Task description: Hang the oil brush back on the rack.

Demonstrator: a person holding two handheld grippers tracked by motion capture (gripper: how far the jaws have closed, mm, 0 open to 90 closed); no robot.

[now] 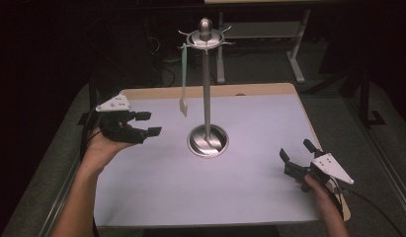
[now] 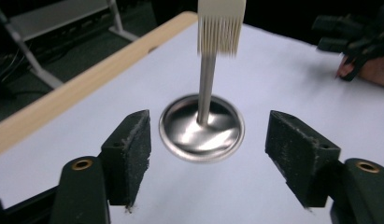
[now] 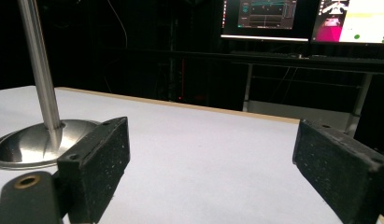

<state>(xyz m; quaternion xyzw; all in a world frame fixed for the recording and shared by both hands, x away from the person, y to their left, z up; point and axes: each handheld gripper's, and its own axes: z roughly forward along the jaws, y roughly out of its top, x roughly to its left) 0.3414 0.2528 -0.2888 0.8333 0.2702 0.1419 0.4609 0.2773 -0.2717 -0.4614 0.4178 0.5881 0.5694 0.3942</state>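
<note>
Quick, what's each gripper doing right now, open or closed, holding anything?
Left gripper: open, holding nothing, pointed at the metal stand.
Right gripper: open, holding nothing, low over the table.

Monitors [image 3: 302,18] behind table [image 1: 269,197] (both lit).

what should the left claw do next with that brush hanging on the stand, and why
Probably ease the left claw forward toward the hanging brush. Its jaws are open, empty and aimed at the stand, with the bristles just ahead.
</note>
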